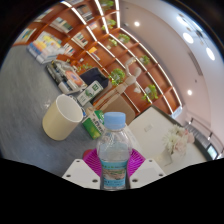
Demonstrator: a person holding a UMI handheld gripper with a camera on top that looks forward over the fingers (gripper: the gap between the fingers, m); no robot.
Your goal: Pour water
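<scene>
A clear water bottle with a light blue cap and a teal label stands between my fingers, and both pink pads press against its sides. My gripper is shut on it. The view is tilted, so the bottle is lifted and leaning. A cream paper cup lies beyond the fingers to the left, mouth toward the bottle, on a grey table. The bottle's base is hidden below the fingers.
Green and white boxes sit just behind the cup. A white table with a small flower vase stands to the right. Wooden shelves with several items line the back wall.
</scene>
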